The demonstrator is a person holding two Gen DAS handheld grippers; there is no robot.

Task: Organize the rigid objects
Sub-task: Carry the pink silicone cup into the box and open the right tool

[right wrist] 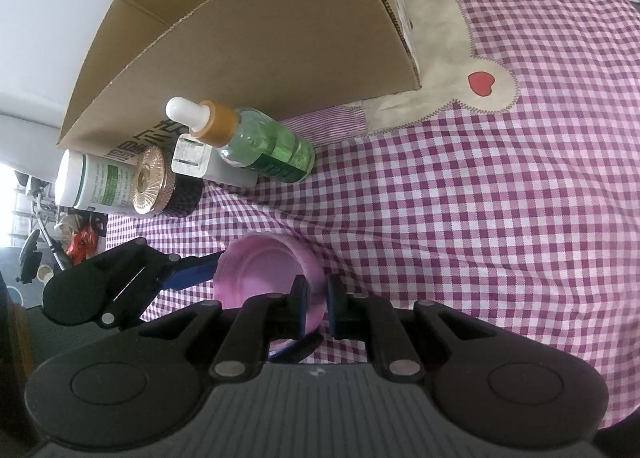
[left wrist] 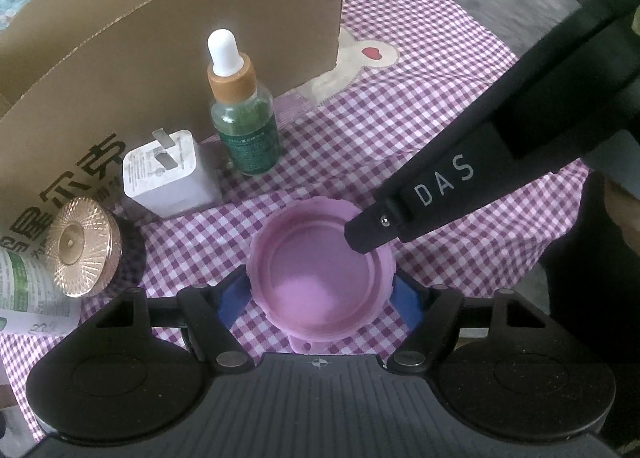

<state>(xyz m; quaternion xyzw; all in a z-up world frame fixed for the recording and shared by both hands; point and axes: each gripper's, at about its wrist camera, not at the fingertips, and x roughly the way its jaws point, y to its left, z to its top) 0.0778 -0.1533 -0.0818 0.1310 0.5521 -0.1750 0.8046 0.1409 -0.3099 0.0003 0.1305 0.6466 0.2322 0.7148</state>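
A white tube point(left wrist: 24, 290) lies at the left beside a gold-lidded jar point(left wrist: 82, 246); then a charger point(left wrist: 168, 178) and a dropper bottle point(left wrist: 242, 114) stand before the box point(left wrist: 168, 38); the left gripper point(left wrist: 320, 298) straddles the pink lid point(left wrist: 320, 270) on the checked cloth point(left wrist: 460, 98), blue pads just beside its sides; the right gripper point(right wrist: 318, 306) is clamped on the lid's rim.

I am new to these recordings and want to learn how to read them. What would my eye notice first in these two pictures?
First the pink round lid low in the centre on the purple checked cloth: the right gripper pinches its rim, and the left gripper straddles it with blue pads at either side. Behind it stand a green dropper bottle, a white charger plug and a gold-lidded jar, before an open cardboard box.
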